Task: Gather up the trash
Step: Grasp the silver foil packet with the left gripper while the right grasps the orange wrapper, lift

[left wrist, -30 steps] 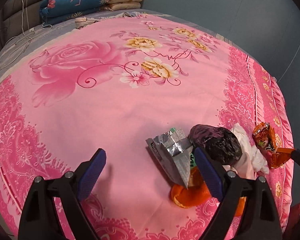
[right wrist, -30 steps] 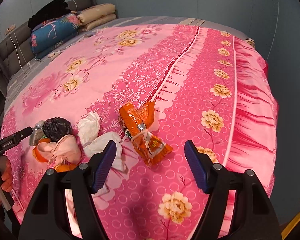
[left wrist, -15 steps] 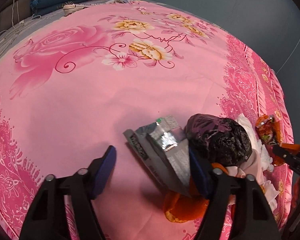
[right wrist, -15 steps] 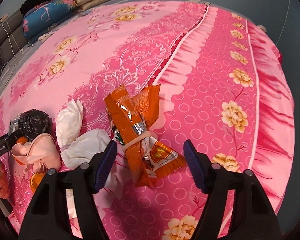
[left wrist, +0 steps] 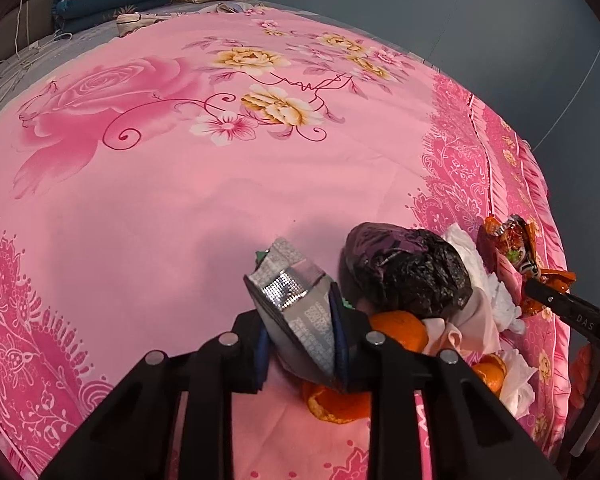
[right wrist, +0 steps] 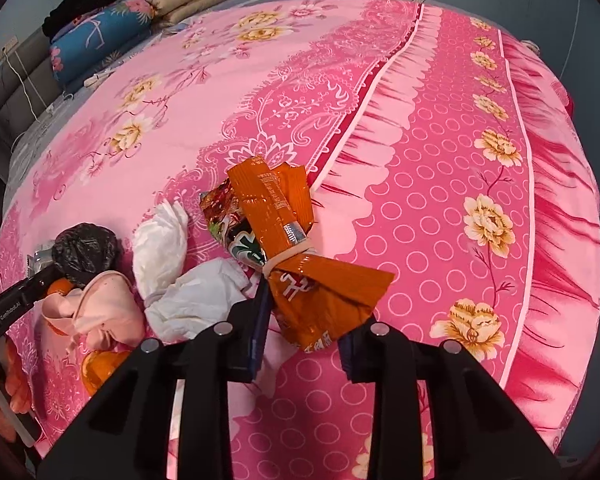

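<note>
Trash heaped near the bed's (left wrist: 148, 208) foot edge; foil pouch (left wrist: 296, 312) light, crinkly, slippery, best pinched across its flat body; left gripper (left wrist: 300, 344) has just closed and clamps it there; orange wrapper (right wrist: 300, 264) equally flimsy; right gripper (right wrist: 304, 340) has just closed, pinching its lower end; both point steeply down.

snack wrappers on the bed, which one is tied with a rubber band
The orange wrapper between the right gripper's jaws; a pale band cinches its middle. The silver foil wrapper has no band.
</note>
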A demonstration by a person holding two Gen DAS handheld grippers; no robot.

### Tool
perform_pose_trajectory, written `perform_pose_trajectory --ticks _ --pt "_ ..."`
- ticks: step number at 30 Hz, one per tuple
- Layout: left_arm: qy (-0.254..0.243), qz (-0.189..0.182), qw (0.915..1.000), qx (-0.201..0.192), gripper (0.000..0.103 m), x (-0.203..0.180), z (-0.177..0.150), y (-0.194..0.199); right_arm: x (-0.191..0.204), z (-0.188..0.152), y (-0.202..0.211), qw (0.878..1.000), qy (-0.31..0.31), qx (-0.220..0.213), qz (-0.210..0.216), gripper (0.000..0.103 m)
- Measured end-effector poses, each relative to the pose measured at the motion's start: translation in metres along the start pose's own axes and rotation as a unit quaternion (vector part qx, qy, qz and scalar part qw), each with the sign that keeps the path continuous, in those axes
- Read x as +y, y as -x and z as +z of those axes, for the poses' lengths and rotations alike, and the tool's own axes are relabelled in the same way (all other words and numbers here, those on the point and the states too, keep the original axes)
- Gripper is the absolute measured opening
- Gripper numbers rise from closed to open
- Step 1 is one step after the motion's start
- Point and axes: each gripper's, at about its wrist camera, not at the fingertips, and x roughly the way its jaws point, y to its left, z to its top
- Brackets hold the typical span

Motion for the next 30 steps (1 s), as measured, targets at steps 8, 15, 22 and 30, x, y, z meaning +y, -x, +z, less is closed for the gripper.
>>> perform_pose_trajectory --ticks 8,15,22,30 --pt "0.011 0.009 0.9996 -0.025 0.024 0.007 0.001 0.035 0.003 -0.006 0.038 0.999 0.008 -0.033 0.005 0.026" --pt "0.012 0.02 0.9992 -0.033 0.024 0.007 -0.01 0.06 -0.001 -0.019 0.073 0.999 -0.001 -0.051 0.018 0.026" --pt "0.013 0.02 0.9988 -0.044 0.024 -0.002 -0.022 0.085 -0.012 -0.044 0.11 0.997 -0.022 -0.064 0.036 0.026" --pt "0.012 0.011 0.9984 -0.055 0.024 -0.023 -0.042 0.114 -0.025 -0.078 0.158 0.994 -0.038 -0.078 0.066 0.026"
